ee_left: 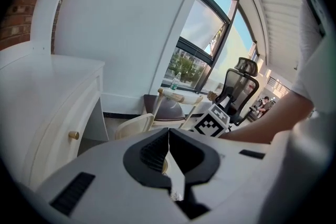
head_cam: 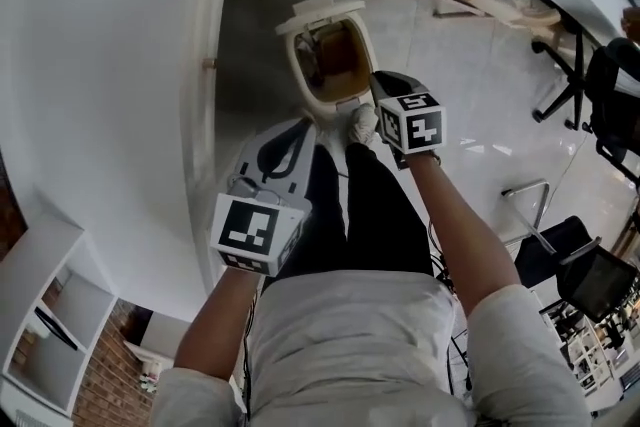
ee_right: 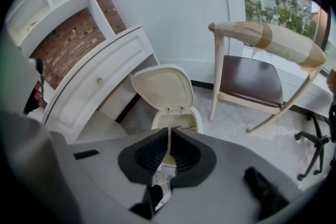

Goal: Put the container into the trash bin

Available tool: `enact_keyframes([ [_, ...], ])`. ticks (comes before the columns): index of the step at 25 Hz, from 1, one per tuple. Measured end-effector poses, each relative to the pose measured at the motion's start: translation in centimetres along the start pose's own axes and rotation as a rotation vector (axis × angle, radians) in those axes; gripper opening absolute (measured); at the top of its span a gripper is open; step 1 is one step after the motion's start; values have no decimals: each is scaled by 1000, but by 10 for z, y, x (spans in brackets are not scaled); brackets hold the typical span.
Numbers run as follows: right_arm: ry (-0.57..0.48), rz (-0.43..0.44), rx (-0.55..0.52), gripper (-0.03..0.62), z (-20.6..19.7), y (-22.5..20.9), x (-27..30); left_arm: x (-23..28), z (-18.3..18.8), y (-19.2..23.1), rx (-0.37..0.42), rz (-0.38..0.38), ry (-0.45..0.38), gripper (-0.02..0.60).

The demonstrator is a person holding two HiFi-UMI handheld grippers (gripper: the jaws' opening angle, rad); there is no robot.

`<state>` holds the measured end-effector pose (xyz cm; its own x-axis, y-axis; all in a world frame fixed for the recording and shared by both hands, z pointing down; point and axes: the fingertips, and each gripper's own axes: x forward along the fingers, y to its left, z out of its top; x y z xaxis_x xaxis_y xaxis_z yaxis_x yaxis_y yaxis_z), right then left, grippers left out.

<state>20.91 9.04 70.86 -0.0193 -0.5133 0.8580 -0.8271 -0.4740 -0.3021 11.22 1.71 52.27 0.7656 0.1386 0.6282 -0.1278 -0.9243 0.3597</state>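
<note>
Bin (ee_right: pixel 195 122) stood upright, mouth up, lid (ee_right: pixel 160 89) flipped back. Right gripper (ee_right: pixel 168 131) & left gripper (ee_left: pixel 168 134) near bin, both shut, empty.

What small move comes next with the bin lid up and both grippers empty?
Probably lift the shoe from the base of the trash bin so its lid drops: left gripper and right gripper both show closed fingers holding nothing.

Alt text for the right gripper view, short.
The right claw, jaws together and empty, points down at a cream trash bin with its lid raised. A white cabinet stands left of it, a wooden chair with a brown seat right.
</note>
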Motion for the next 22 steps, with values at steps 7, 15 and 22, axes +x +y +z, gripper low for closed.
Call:
enact_keyframes([
  [7,-80,85,-45,34,29,26,-71,-15,24,-25,7,18,-23,17],
  [15,-146,129,-82,31,54,37,-156,-33,44,-60,27,11,-19,17],
  [22,-181,151,-124,31,71,37,-214,-38,74,-84,46,12,-59,17],
])
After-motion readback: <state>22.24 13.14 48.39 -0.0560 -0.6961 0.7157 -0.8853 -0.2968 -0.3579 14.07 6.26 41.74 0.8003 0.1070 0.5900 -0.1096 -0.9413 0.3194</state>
